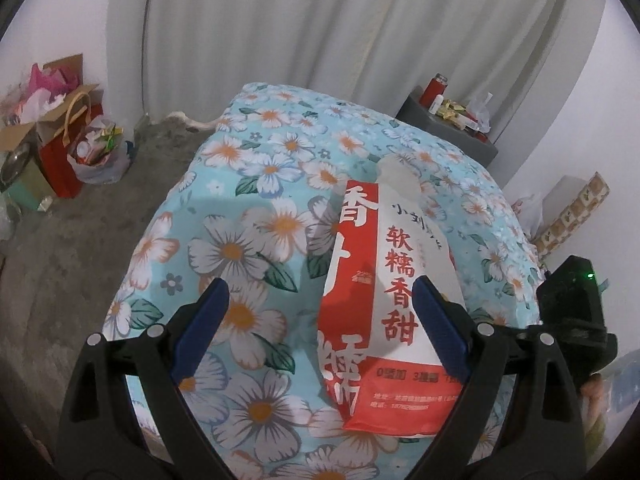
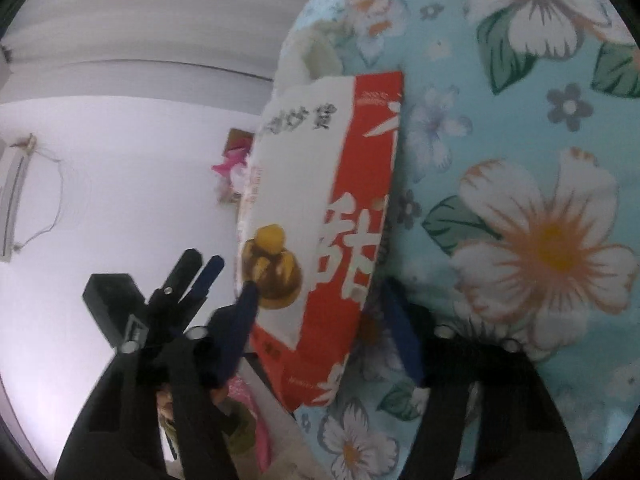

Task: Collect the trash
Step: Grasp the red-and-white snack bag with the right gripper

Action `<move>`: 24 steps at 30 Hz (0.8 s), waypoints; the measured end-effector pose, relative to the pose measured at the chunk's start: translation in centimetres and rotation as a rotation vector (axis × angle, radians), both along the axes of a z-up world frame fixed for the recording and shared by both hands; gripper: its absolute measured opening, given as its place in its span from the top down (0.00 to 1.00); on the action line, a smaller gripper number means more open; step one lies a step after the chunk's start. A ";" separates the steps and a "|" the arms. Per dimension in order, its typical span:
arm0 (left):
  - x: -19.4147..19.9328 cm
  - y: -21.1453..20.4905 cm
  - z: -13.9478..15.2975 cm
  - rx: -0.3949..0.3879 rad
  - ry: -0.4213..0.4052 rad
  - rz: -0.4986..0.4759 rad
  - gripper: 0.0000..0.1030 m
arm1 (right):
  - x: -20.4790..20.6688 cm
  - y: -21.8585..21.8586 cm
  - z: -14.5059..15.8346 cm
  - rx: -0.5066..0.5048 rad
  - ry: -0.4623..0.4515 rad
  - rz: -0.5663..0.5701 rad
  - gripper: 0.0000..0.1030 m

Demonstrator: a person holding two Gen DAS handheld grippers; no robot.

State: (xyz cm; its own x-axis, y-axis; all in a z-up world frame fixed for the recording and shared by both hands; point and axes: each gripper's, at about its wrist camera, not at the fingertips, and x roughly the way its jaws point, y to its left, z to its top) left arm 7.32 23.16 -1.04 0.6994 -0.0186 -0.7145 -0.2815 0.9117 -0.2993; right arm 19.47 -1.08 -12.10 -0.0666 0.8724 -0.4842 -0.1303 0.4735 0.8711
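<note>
Two grippers flank the mid-frame snack bag (image 1: 384,280) on the bedspread (image 1: 240,200): left gripper (image 1: 320,286) apart, right gripper (image 2: 320,290) straddling it for pickup; we can't tell if clamped.

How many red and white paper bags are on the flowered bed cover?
1. The paper bag lies on the flowered bed cover near its front edge, between the jaws of the right gripper. More may lie outside the views.

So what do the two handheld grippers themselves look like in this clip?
Both match: the left gripper and right gripper have glossy black plastic linkage arms with round silver pivot pins and dark blue finger pads. Seen from the left wrist, the right unit's black housing shows a small green light. No sleeves or cables visible.
</note>
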 end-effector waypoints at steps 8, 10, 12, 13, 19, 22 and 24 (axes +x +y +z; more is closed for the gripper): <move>0.2 -0.8 -0.1 -0.003 0.002 -0.031 0.14 | -0.3 -2.2 -0.3 0.128 0.056 -0.036 0.88; 0.3 -1.0 0.0 0.000 -0.001 -0.038 0.14 | -0.7 -4.0 0.2 0.163 0.041 -0.048 0.90; 0.4 -1.3 0.2 0.004 -0.006 -0.049 0.14 | -1.2 -6.7 0.4 0.205 0.045 -0.075 0.91; 0.4 -1.4 0.3 0.007 -0.007 -0.053 0.14 | -1.4 -7.7 0.4 0.222 0.049 -0.084 0.91; 1.0 -2.1 0.0 0.008 0.000 -0.076 0.14 | -2.6 -16.4 0.0 0.246 0.056 -0.262 0.91; 1.8 -2.8 -0.2 0.020 0.010 -0.101 0.14 | -2.9 -18.5 -0.8 0.272 0.067 -0.338 0.91; 2.4 -3.4 -0.1 0.040 0.012 -0.119 0.14 | -3.3 -19.4 -0.9 0.273 0.065 -0.368 0.91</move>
State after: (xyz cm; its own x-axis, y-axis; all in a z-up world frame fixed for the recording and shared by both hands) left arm 9.68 19.74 -1.15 0.6851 -0.0721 -0.7249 -0.1738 0.9502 -0.2587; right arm 16.19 -20.44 -12.98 0.2486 0.9387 -0.2389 0.0619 0.2307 0.9711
